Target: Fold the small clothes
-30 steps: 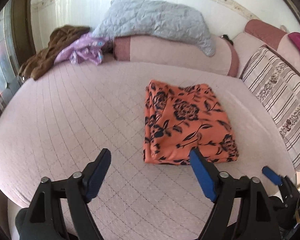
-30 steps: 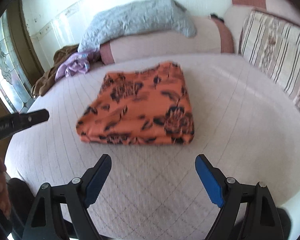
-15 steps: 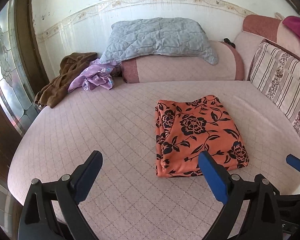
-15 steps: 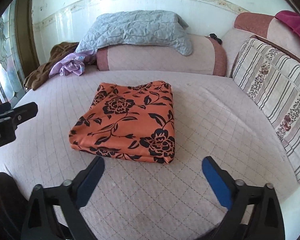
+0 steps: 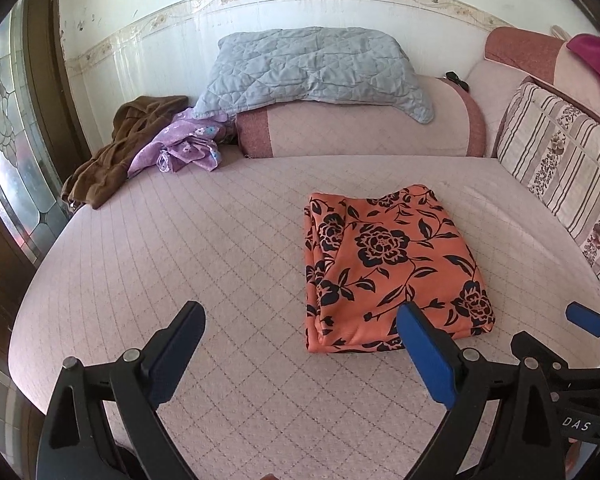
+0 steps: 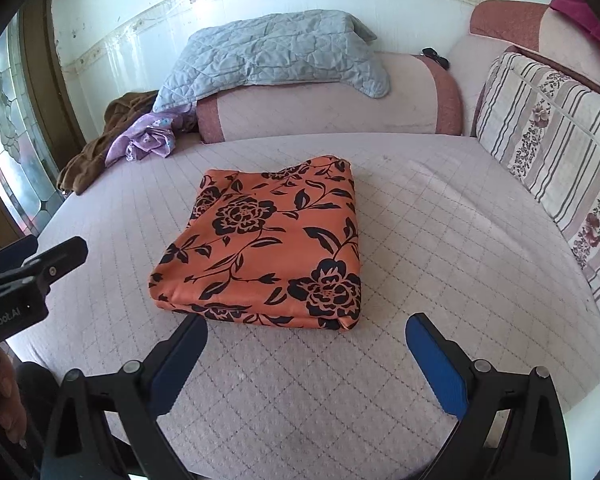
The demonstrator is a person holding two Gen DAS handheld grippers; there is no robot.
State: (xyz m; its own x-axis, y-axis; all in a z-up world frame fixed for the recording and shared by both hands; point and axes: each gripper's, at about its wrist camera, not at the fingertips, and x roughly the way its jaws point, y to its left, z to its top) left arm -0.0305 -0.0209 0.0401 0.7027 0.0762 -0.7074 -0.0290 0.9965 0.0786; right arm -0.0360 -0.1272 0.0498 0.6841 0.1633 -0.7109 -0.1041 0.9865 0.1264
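The jaws of both grippers stand wide apart and hold nothing. The left gripper and the right gripper hover low over the bed, at the bottom of each frame. Since half a second ago both have pulled back slightly. The orange floral cloth lies folded in a neat rectangle, centre of the right view.
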